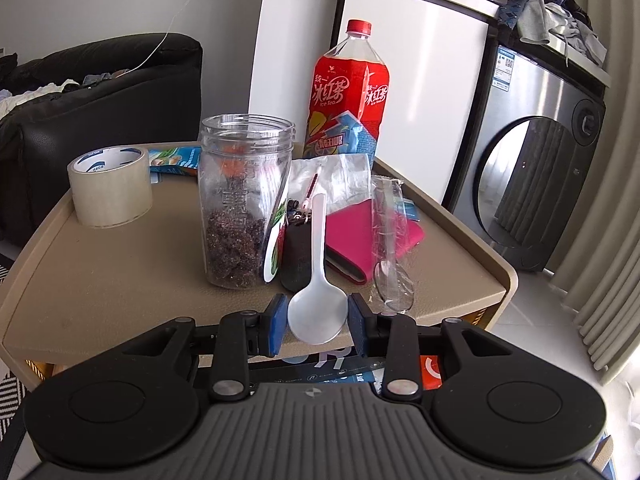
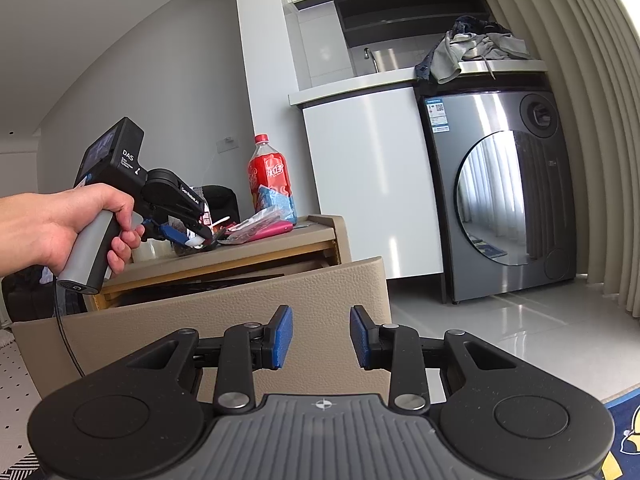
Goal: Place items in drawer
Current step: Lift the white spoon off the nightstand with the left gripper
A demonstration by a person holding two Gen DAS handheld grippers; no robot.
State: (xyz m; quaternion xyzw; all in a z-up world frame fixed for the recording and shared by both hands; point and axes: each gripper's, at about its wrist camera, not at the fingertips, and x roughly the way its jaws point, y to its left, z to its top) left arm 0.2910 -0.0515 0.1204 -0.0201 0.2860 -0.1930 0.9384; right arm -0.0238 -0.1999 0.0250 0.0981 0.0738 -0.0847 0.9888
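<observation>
Left gripper [image 1: 318, 322] is sitting bottom centre of the left wrist view, blue pads [image 1: 277, 324] flanking the bowl of a white plastic spoon [image 1: 318, 308]; pads look touching the bowl's edges, but firm clamp or not, cannot tell. Spoon handle is pointing up-frame over the beige cabinet top [image 1: 120, 272]. Lidless clear jar [image 1: 244, 200], centre-left, is holding dark crumbly contents in its lower half, embossed characters unreadable. Behind it a red bottle [image 1: 348, 92] is reading "Ice tea" under Chinese script. Tape roll [image 1: 110, 186] at left is showing "BOPP" on its core. A pink case [image 1: 368, 236] is lying right of the spoon, with a wrapped metal spoon [image 1: 390, 272] on top. Right wrist view is showing what the left cannot: the drawer [image 2: 240, 304] standing open below the cabinet top, centre frame, something dark and flat inside, and a hand [image 2: 60, 228] at left gripping the other tool, body marked "DAS", side text too blurred. Right gripper [image 2: 321, 336] is hovering in front of the drawer's face, fingers apart, nothing between them. Washing machine [image 2: 500, 200] at right, sticker too small to read.
</observation>
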